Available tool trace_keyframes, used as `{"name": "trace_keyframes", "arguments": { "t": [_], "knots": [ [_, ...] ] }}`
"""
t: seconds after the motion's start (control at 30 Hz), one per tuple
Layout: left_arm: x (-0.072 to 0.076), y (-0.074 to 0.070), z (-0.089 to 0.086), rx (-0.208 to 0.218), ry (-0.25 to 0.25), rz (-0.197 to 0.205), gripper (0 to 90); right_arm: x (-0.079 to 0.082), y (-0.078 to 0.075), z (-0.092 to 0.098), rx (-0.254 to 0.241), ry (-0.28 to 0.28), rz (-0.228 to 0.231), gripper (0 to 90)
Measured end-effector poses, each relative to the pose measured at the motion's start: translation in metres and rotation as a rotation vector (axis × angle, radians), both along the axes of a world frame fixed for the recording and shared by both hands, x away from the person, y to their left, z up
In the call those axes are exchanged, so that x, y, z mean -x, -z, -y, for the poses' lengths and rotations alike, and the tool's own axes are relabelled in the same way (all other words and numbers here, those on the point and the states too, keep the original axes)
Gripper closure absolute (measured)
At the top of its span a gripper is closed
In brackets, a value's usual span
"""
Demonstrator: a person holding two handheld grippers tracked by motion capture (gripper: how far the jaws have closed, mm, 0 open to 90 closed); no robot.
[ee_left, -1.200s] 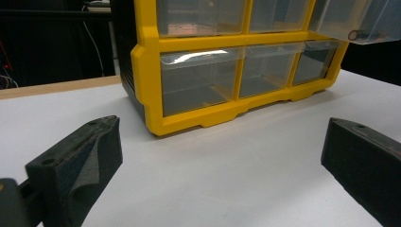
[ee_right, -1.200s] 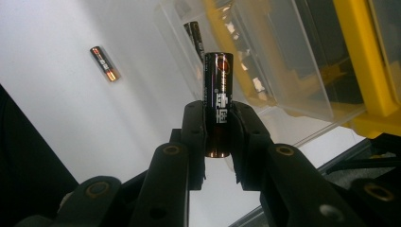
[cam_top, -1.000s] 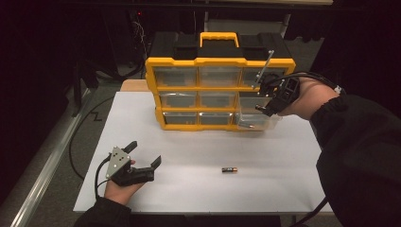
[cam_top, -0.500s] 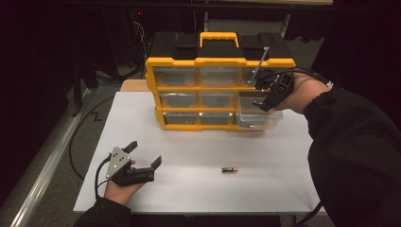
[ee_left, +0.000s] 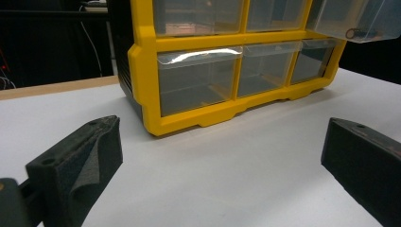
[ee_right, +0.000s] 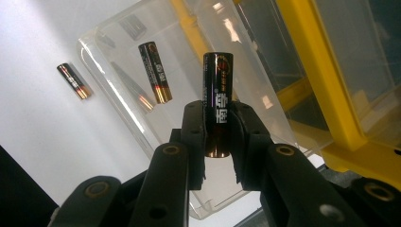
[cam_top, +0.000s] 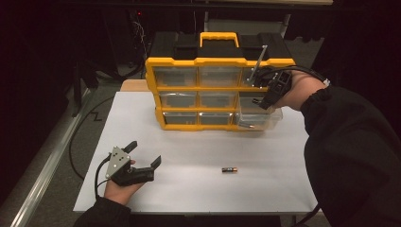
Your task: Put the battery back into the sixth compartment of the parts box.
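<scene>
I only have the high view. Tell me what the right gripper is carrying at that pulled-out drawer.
Observer: The right gripper is shut on a battery, held upright between its jaws over the clear drawer.
Operator: Report what's already in the drawer.
Observer: One battery lies inside it.
Operator: Now give me the left gripper.
Observer: The left gripper is open, with nothing between its jaws, facing the organizer's bottom row.
</scene>
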State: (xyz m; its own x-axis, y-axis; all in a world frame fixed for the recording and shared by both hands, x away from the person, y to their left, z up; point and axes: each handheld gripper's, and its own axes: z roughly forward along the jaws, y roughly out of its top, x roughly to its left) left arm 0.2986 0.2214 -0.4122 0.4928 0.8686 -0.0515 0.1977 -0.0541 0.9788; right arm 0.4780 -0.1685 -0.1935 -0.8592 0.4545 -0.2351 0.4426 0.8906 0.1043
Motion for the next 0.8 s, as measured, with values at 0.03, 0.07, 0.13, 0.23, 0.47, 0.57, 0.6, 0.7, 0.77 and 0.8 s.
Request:
{"name": "trace_keyframes", "arguments": {
  "t": [0.03, 0.07, 0.13, 0.23, 0.47, 0.57, 0.6, 0.7, 0.77, 0.8],
  "knots": [
    [0.000, 0.000, 0.000, 0.001, 0.000, 0.000, 0.4, 0.000, 0.000, 0.000, -0.001, 0.000, 0.001, 79.0],
    [0.000, 0.000, 0.000, 0.001, 0.000, 0.001, 0.4, 0.000, -0.001, 0.000, -0.002, 0.004, 0.001, 79.0],
    [0.000, 0.000, 0.000, 0.003, -0.001, 0.002, 0.4, 0.000, -0.001, 0.001, -0.007, 0.002, -0.001, 79.0],
    [0.000, 0.000, 0.000, 0.002, -0.001, 0.002, 0.4, 0.001, 0.000, 0.001, -0.003, -0.003, 0.002, 79.0],
    [0.000, 0.000, 0.000, 0.001, 0.000, 0.000, 0.4, 0.002, 0.000, 0.004, -0.031, -0.011, -0.013, 66.6],
    [0.000, 0.000, 0.000, 0.002, 0.000, 0.000, 0.4, 0.006, -0.005, 0.006, -0.047, -0.007, -0.001, 61.1],
    [0.000, 0.000, 0.001, 0.002, 0.000, 0.000, 0.4, 0.008, -0.007, 0.006, -0.055, -0.005, 0.003, 60.2],
    [0.000, 0.000, 0.001, -0.003, 0.001, -0.001, 0.4, 0.016, -0.012, 0.008, -0.057, -0.009, 0.007, 58.5],
    [0.000, 0.000, 0.001, -0.002, 0.001, 0.000, 0.4, 0.023, -0.013, 0.009, -0.054, -0.017, 0.006, 57.9],
    [0.000, 0.000, 0.002, -0.003, 0.001, 0.001, 0.4, 0.027, -0.013, 0.009, -0.052, -0.018, 0.008, 57.3]
  ]
}}
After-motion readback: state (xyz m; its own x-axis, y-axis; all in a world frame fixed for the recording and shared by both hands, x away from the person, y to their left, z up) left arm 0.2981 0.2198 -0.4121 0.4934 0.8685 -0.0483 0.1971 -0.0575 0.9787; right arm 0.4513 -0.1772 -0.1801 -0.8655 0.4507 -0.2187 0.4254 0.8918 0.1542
